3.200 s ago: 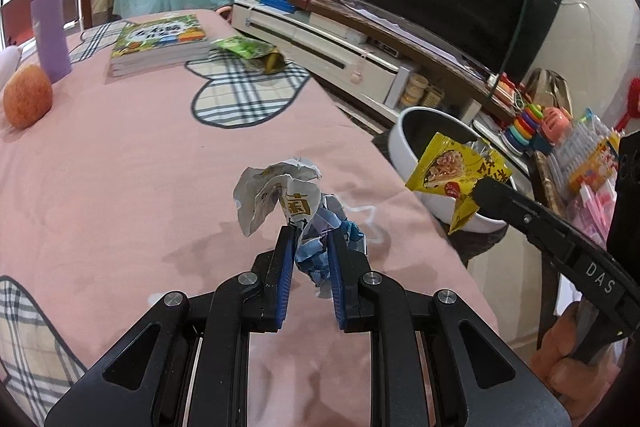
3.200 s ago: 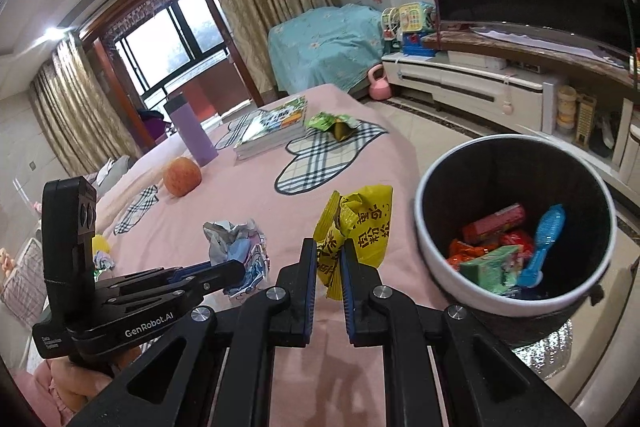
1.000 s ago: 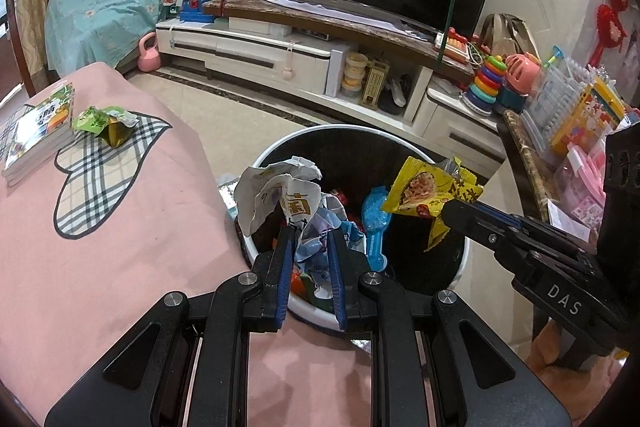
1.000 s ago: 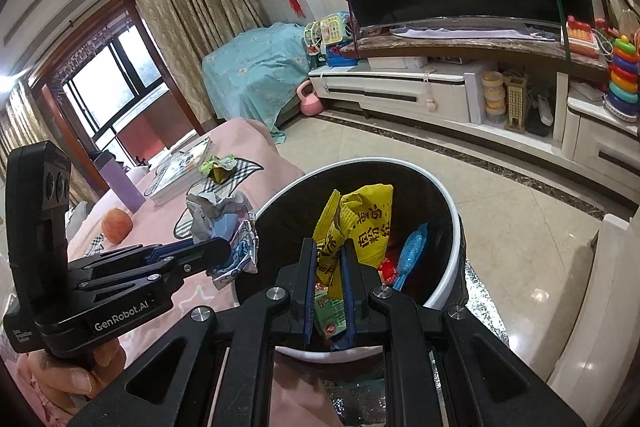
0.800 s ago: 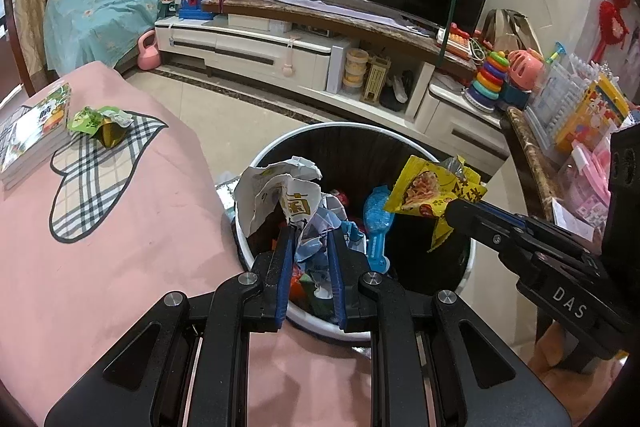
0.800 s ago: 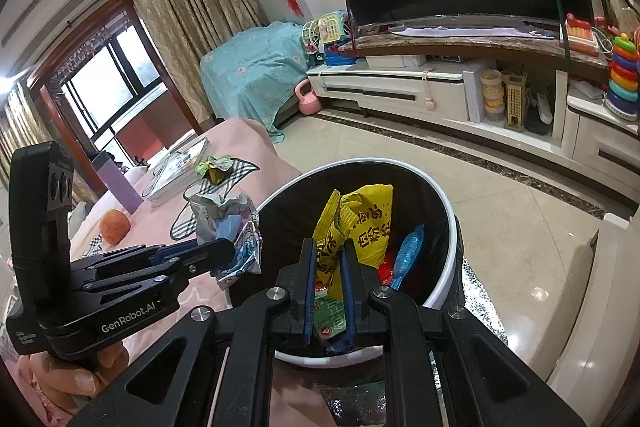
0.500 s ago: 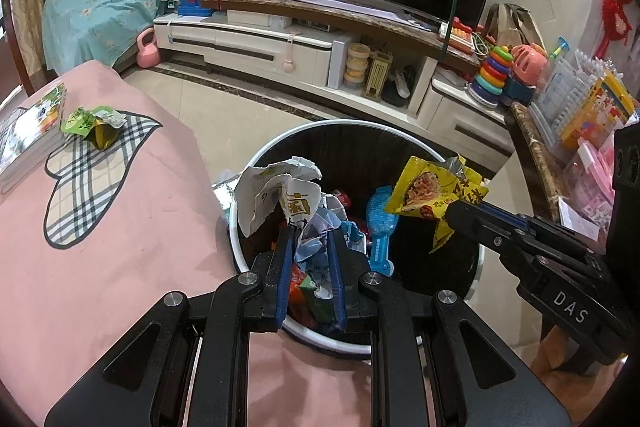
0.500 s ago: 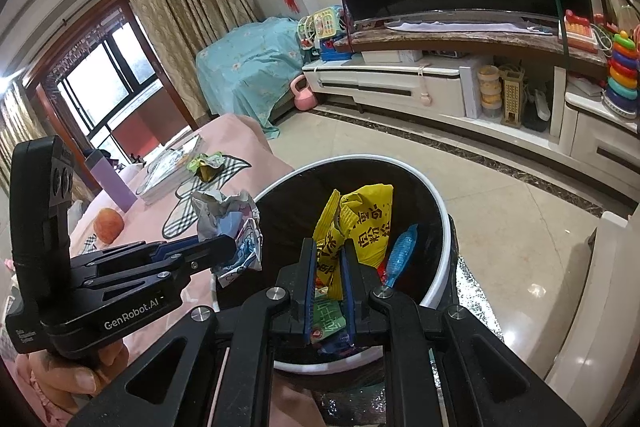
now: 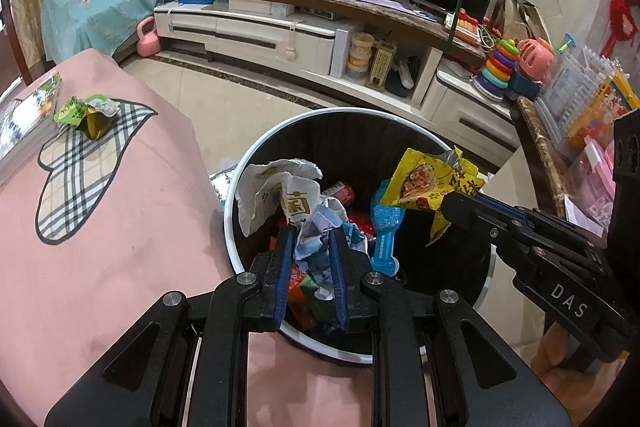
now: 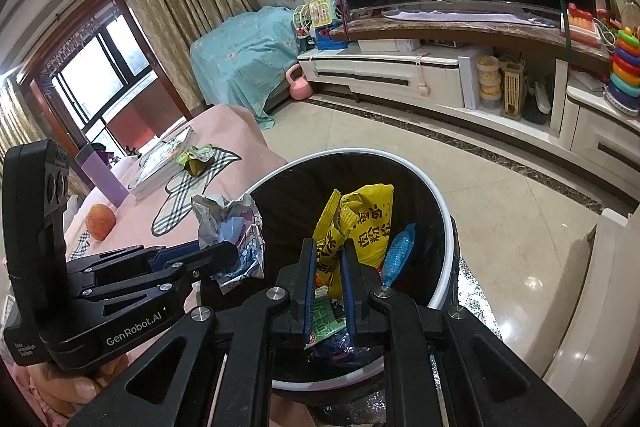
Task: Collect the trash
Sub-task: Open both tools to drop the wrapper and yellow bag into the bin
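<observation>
A round black bin with a white rim (image 9: 256,155) (image 10: 444,211) stands on the floor beside the pink table and holds several wrappers. My left gripper (image 9: 310,247) (image 10: 224,257) is shut on a crumpled white and blue wrapper (image 9: 280,195) (image 10: 232,223), held above the bin's near left part. My right gripper (image 10: 326,261) (image 9: 448,205) is shut on a yellow snack bag (image 10: 360,223) (image 9: 432,183), held over the bin's opening. A green wrapper (image 9: 88,111) (image 10: 196,159) lies on the table's plaid patch.
The pink tablecloth (image 9: 120,207) carries books (image 9: 24,127), a purple bottle (image 10: 100,175) and an orange fruit (image 10: 100,221). A TV stand (image 9: 280,35) with toys runs along the far wall. Tiled floor (image 10: 500,187) lies beyond the bin. A hand (image 10: 72,383) grips the left tool.
Both grippers have carried their wrappers from over the table to above the bin. Over the last second the bin has drawn a little closer in both views.
</observation>
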A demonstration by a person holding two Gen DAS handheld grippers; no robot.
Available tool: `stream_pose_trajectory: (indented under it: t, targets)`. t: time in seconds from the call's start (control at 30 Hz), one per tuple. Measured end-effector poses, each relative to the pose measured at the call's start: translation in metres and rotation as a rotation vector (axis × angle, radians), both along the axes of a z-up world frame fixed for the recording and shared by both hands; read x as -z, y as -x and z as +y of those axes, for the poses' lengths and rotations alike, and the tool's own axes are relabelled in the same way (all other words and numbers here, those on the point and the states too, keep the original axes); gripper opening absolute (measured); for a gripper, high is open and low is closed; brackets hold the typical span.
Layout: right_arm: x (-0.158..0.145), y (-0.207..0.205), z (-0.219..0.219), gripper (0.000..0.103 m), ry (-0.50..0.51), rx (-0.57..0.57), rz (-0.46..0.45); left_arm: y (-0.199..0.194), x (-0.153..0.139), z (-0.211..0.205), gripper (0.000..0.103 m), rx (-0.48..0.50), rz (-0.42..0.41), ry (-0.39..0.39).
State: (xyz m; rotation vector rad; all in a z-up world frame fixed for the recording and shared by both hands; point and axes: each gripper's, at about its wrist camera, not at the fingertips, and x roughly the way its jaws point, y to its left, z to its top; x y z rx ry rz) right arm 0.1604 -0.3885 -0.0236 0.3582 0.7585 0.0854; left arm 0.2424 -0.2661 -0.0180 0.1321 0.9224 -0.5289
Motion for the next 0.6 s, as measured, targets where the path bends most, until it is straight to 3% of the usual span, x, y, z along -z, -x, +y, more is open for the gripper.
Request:
stream_pose_trajectory:
  t: [0.27, 0.33, 0.37, 0.4, 0.47, 0.5, 0.6]
  targets:
    - [0.000, -0.002, 0.001, 0.013, 0.000, 0.003, 0.008, 0.001, -0.001, 0.001, 0.018, -0.004, -0.006, 0.001]
    - [0.000, -0.002, 0.001, 0.016, 0.002, 0.003, 0.009, 0.001, -0.001, 0.002, 0.025, -0.006, -0.003, 0.002]
    - [0.000, -0.001, 0.001, 0.017, -0.003, 0.004, 0.006, 0.001, -0.002, 0.003, 0.034, -0.006, -0.004, 0.004]
    - [0.001, -0.001, -0.001, 0.022, -0.010, 0.005, 0.006, 0.002, -0.003, 0.004, 0.045, -0.010, -0.007, 0.003]
    - [0.000, 0.000, -0.002, 0.035, -0.024, 0.010, 0.003, 0.005, -0.005, 0.007, 0.056, -0.018, -0.021, 0.006]
    - [0.000, 0.001, -0.003, 0.041, -0.031, 0.013, -0.002, 0.006, -0.007, 0.009, 0.057, -0.021, -0.029, 0.009]
    - [-0.004, 0.004, -0.003, 0.048, -0.036, 0.018, -0.013, 0.009, -0.008, 0.013, 0.059, -0.027, -0.031, 0.010]
